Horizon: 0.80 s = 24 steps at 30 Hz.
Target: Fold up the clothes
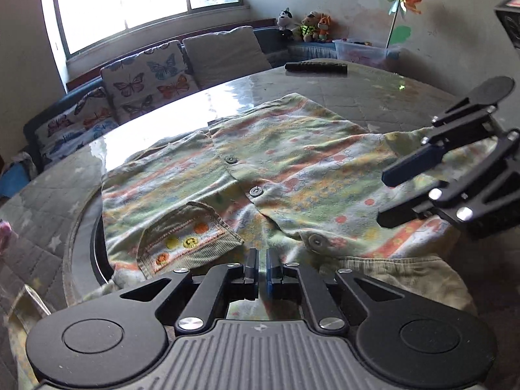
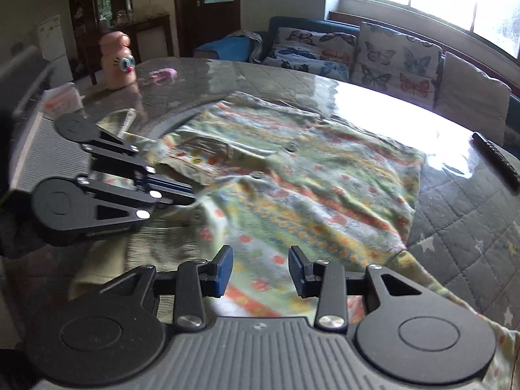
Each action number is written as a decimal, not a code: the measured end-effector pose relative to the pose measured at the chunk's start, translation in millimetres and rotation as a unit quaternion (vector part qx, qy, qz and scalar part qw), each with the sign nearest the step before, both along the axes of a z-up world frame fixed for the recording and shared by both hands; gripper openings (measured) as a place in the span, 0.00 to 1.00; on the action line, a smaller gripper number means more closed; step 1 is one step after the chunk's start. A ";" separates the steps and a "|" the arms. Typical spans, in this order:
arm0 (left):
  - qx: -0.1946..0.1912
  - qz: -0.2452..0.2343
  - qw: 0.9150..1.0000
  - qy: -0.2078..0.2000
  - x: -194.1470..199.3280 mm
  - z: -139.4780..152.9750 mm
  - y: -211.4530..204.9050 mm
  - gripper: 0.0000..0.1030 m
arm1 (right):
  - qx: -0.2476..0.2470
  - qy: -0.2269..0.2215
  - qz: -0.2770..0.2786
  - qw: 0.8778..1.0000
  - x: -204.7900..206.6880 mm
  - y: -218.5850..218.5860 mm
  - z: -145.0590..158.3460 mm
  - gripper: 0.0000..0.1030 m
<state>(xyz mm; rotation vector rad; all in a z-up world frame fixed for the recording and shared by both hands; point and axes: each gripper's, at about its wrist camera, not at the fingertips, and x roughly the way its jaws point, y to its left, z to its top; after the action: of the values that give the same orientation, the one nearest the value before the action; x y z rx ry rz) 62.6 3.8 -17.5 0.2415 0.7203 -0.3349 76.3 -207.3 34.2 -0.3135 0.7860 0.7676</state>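
Fabric fills both views: one printed shirt [image 1: 276, 169] of soft, wrinkled cloth in green, orange and yellow bands lies spread on the glossy round table [image 1: 341, 87], ahead of both tongs. Three round metal snaps run down its front, and one corduroy pocket [image 1: 185, 237] sits just left of the left gripper [image 1: 259, 268], whose blue-padded fingers are pressed nearly together at the shirt's near edge — whether cloth is caught between them, I cannot tell. To its right the right gripper [image 1: 385, 195] hovers over the shirt, fingers spread. The left view alone shows three plush toys [image 1: 305, 24] and one pinwheel [image 1: 403, 0]; the right view alone shows one pink cat-faced bottle [image 2: 117, 61] beyond the left gripper. One dark remote [image 1: 315, 66] lies past the shirt.
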 end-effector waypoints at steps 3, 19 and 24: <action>-0.020 -0.004 1.000 0.002 -6.9 0.9 3.1 0.06 | 0.005 -0.001 0.036 0.999 -19.4 10.4 4.4 0.36; -0.076 0.011 0.997 0.003 -26.3 13.4 23.1 0.06 | -0.012 -0.004 0.078 0.997 -57.6 30.7 -8.6 0.05; -0.079 0.020 0.997 0.008 -17.4 10.3 23.0 0.06 | 0.055 0.009 0.035 0.998 -50.1 4.6 14.9 0.04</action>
<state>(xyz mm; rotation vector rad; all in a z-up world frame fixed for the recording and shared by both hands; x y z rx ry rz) 45.2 26.8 -7.2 0.0741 0.7088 -0.3549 26.2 -202.8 49.0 -0.2371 0.7508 0.8777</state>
